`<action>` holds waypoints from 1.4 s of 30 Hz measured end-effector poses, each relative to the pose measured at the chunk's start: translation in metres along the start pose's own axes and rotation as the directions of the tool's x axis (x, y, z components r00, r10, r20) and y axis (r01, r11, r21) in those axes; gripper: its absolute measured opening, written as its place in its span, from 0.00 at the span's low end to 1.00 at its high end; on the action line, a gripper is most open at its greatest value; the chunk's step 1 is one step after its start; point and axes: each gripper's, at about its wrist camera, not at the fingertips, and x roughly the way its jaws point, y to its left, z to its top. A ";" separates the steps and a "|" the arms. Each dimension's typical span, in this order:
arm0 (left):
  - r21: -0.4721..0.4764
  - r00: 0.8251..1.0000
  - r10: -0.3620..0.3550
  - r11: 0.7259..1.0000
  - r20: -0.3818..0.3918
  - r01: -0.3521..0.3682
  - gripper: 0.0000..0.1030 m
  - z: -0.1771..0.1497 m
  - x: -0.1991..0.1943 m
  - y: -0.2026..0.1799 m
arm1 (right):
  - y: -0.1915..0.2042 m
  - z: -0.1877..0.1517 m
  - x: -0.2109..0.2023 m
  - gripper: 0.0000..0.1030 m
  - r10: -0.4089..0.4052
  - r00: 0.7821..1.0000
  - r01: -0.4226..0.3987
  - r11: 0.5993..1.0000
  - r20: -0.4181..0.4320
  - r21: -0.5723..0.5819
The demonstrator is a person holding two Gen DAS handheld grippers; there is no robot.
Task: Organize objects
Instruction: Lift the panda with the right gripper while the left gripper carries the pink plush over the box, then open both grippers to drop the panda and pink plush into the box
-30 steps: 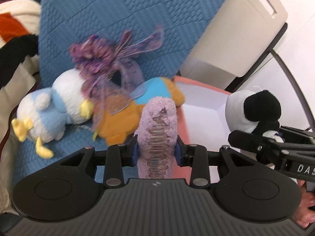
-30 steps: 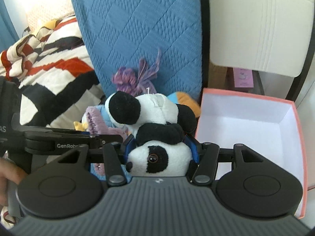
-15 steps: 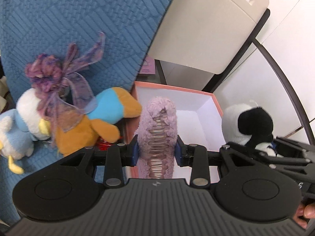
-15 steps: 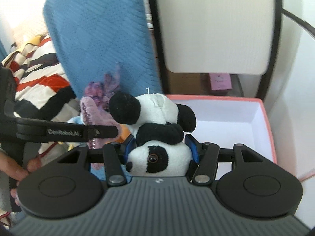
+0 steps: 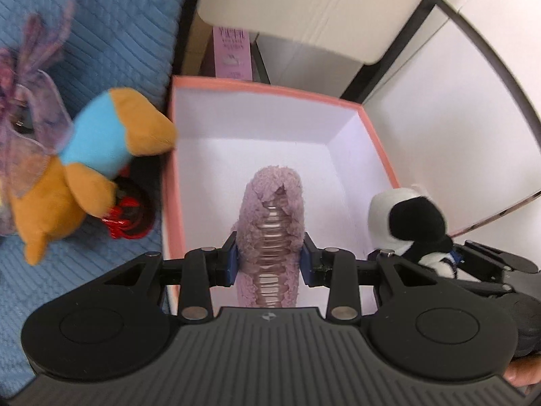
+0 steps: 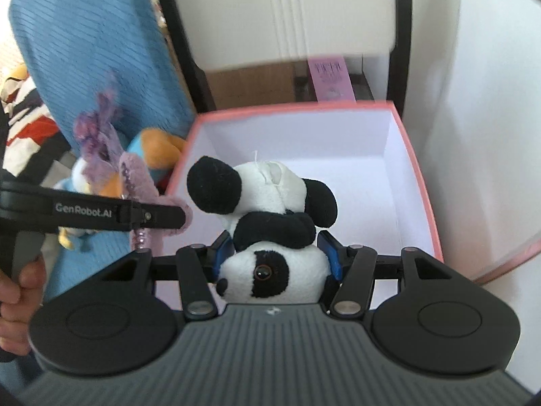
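The left tool (image 5: 269, 257) gripped a fuzzy lilac hair clip (image 5: 270, 216) above the open pink box (image 5: 267, 93), whose white inside held nothing yet. Beside it, the right tool (image 6: 274, 253) clasped a panda plush (image 6: 270, 209) upside down over the same box. An orange-and-blue plush (image 5: 88, 169) lay on the blue quilted cushion (image 5: 111, 34), touching the box's left wall.

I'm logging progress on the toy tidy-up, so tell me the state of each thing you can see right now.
Left tool: shut on the purple fuzzy toy.
Purple fuzzy toy: held over the box.
Right tool: shut on the panda plush.
Panda plush: held upside down over the box.
Pink box: open, nothing seen inside.
Orange and blue plush: lying on the blue cushion.
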 end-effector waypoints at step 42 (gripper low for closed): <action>0.151 0.984 -0.049 0.988 0.173 0.022 0.58 -0.013 -0.131 0.001 | 0.029 -0.022 -0.080 0.70 0.038 0.989 -0.057 0.990 0.140 0.132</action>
